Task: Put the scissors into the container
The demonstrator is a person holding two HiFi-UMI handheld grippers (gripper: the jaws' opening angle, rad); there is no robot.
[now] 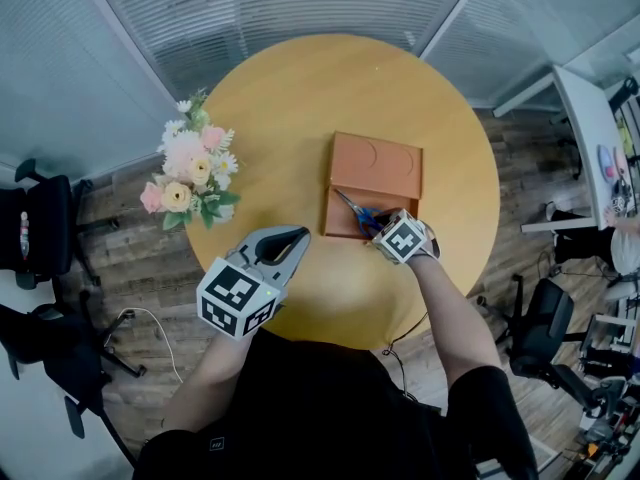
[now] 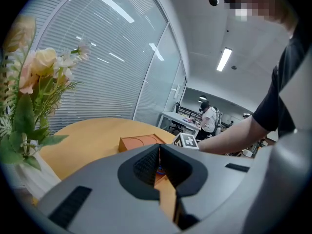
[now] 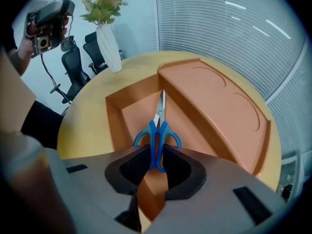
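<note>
Blue-handled scissors [image 3: 158, 128] hang point down between the pads of my right gripper [image 3: 155, 154], which is shut on their handles. The blades sit over the sunken open compartment [image 3: 139, 112] of the orange container [image 3: 219, 106]. From the head view, the scissors [image 1: 356, 212] lie across the container's near left part [image 1: 342, 216], with the right gripper [image 1: 377, 229] at its front edge. My left gripper [image 1: 297, 236] hovers over the table's front left, apart from the container, jaws together and empty. In the left gripper view its tips [image 2: 158, 151] meet in front of the container [image 2: 141, 143].
A white vase of flowers [image 1: 192, 180] stands at the left edge of the round yellow table [image 1: 290, 98]. The container's raised flat part [image 1: 385, 163] fills its far side. Office chairs [image 1: 45, 228] and desks stand around the table on the wood floor.
</note>
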